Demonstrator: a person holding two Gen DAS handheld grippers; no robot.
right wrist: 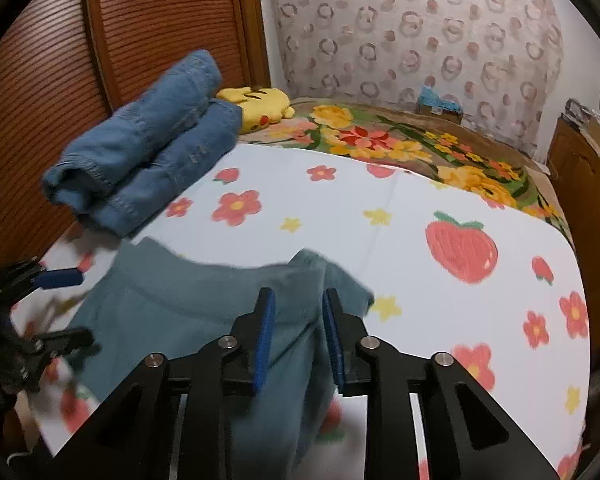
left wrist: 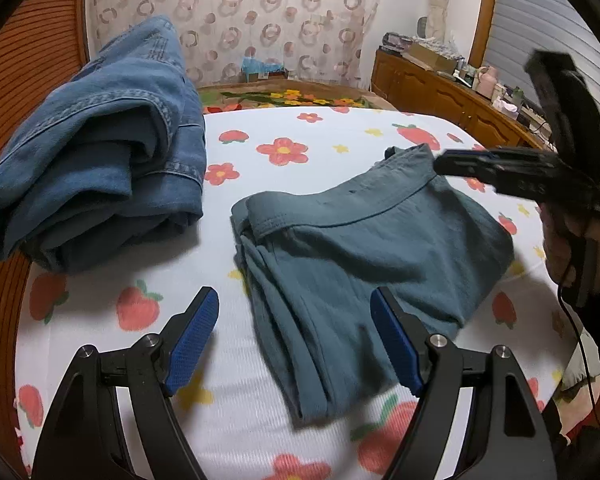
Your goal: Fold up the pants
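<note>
Lying folded on bed, teal pants run 5-to-11 o'clock, nearer right hand-held gripper, jaws part-closed over waistband, nothing pinched; left hand-held gripper wide open, empty

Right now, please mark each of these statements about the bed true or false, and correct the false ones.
1. The teal pants lie on the sheet. True.
2. The jeans are spread out flat. False: they are folded in a pile.
3. The left gripper is wide open and holds nothing. True.
4. A yellow plush lies behind the jeans. True.
5. The right gripper is over the jeans. False: it is at the teal pants.
</note>
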